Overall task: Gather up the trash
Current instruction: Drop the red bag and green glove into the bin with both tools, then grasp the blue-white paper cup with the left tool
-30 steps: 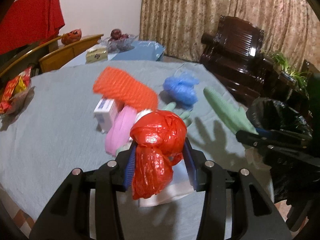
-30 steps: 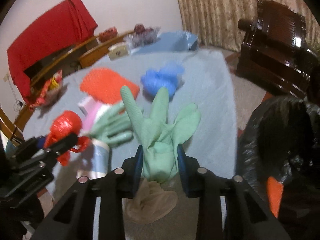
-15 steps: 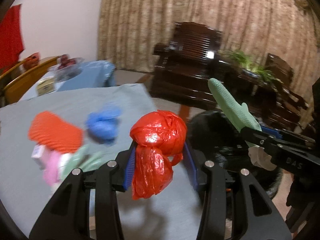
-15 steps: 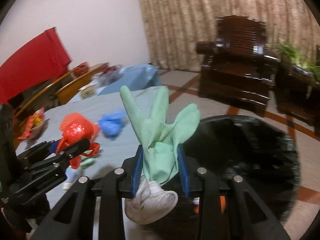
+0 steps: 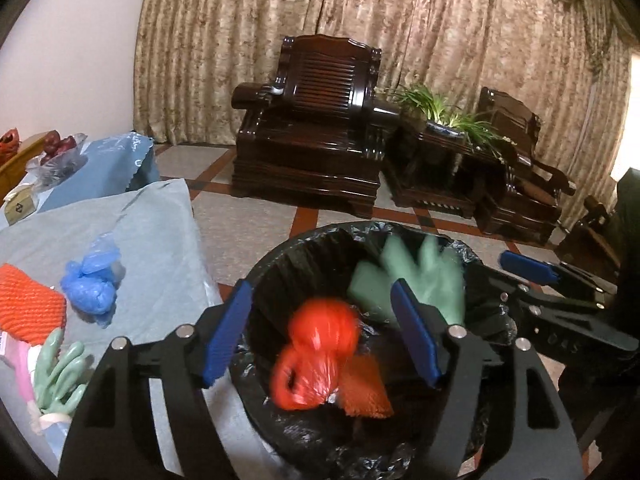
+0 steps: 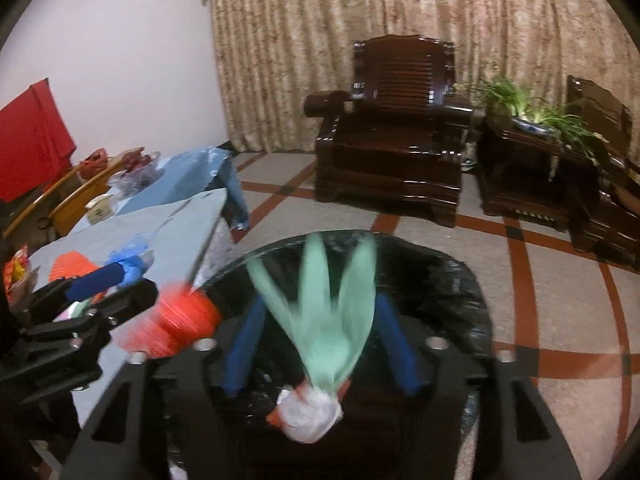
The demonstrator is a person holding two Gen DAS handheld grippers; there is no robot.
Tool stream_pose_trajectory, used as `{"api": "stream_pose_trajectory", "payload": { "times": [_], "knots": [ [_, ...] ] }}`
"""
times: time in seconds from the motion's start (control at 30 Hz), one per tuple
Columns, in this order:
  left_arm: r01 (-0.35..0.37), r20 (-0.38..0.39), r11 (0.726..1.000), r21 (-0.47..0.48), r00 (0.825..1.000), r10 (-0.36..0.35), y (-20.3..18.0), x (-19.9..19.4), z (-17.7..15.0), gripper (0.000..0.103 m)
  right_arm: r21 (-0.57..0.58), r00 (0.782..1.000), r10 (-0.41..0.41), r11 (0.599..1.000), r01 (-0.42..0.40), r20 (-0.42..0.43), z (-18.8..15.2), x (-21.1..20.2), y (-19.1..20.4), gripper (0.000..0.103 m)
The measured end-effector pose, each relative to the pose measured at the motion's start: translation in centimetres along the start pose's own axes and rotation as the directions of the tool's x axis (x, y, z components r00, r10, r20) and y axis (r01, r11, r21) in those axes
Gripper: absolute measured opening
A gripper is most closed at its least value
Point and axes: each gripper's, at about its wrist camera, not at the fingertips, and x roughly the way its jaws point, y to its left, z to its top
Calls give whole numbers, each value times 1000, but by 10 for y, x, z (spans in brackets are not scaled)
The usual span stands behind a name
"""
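Both grippers hang open over the black-lined trash bin (image 5: 280, 256) (image 6: 460, 280). My left gripper (image 5: 320, 332) is open; the red plastic bag (image 5: 316, 356), blurred, falls free into the bin below it. My right gripper (image 6: 320, 344) is open; the green rubber glove (image 6: 324, 312), blurred, drops between its jaws and shows in the left wrist view (image 5: 416, 280) inside the bin. The red bag (image 6: 180, 324) also shows beside the left gripper (image 6: 108, 280) in the right wrist view.
On the grey-blue table (image 5: 152, 232) lie a blue plastic bag (image 5: 92, 284), orange mesh (image 5: 28, 304), a second green glove (image 5: 60, 372) and a pink item (image 5: 20, 364). An orange piece (image 5: 364, 392) lies in the bin. Dark wooden armchairs (image 5: 316, 120) stand beyond on the tiled floor.
Both grippers swung from the table to above the bin and opened. The red bag and the green glove have left the jaws and are falling into the bin.
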Motion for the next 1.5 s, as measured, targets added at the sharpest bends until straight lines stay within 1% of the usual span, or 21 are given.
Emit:
{"api": "stream_pose_trajectory", "payload": {
  "times": [0.07, 0.1, 0.13, 0.17, 0.37, 0.53, 0.67, 0.87, 1.1, 1.2, 1.23, 1.27, 1.3, 1.4, 1.5],
  "knots": [
    [-8, 3, 1000, -5, 1000, 8, 2, -1, -1, 80, -1, 1000, -9, 1000, 9, 16, -2, -5, -4, 88],
    [-19, 2, 1000, -8, 1000, 19, 5, -3, -2, 82, -4, 1000, -14, 1000, 14, 24, -3, -7, -4, 91],
    [-30, 2, 1000, -10, 1000, 30, 8, -5, -3, 85, -5, 999, -16, 1000, 16, 29, -3, -8, -4, 95],
    [-40, 6, 999, -13, 999, 40, 11, -8, -3, 89, -4, 999, -13, 1000, 13, 34, -3, -10, -1, 97],
    [-130, 17, 990, -49, 991, 131, 45, -41, -15, 92, 14, 998, 41, 999, -41, 39, -4, -17, 15, 97],
    [-223, 25, 971, -87, 974, 226, 79, -76, -29, 92, -20, 993, 112, 994, -111, 34, -6, -15, 51, 97],
    [-303, 18, 946, -117, 952, 307, 110, -104, -46, 92, -70, 983, 183, 981, -181, 21, -12, -12, 92, 97],
    [-393, -3, 907, -150, 918, 397, 147, -134, -71, 92, -146, 962, 272, 952, -270, -8, -25, -6, 145, 97],
    [-440, -52, 877, -193, 897, 439, 174, -151, -100, 91, -210, 938, 341, 914, -347, -63, -51, 7, 193, 97],
    [-447, -71, 871, -203, 894, 442, 181, -151, -110, 90, -228, 931, 354, 903, -365, -87, -62, 14, 204, 97],
    [-448, -81, 870, -205, 894, 441, 184, -149, -113, 85, -229, 928, 360, 900, -372, -95, -64, 15, 206, 97],
    [-446, -94, 871, -208, 895, 436, 186, -146, -116, 82, -230, 926, 365, 897, -378, -101, -65, 17, 207, 97],
    [-445, -102, 870, -212, 896, 433, 187, -145, -118, 82, -233, 923, 369, 894, -384, -107, -68, 19, 210, 97],
    [-444, -123, 866, -229, 896, 426, 191, -138, -128, 82, -244, 925, 362, 892, -381, -120, -73, 24, 213, 97],
    [-445, -156, 865, -233, 895, 418, 195, -127, -136, 76, -245, 927, 351, 895, -373, -132, -77, 30, 212, 97]
  ]
}}
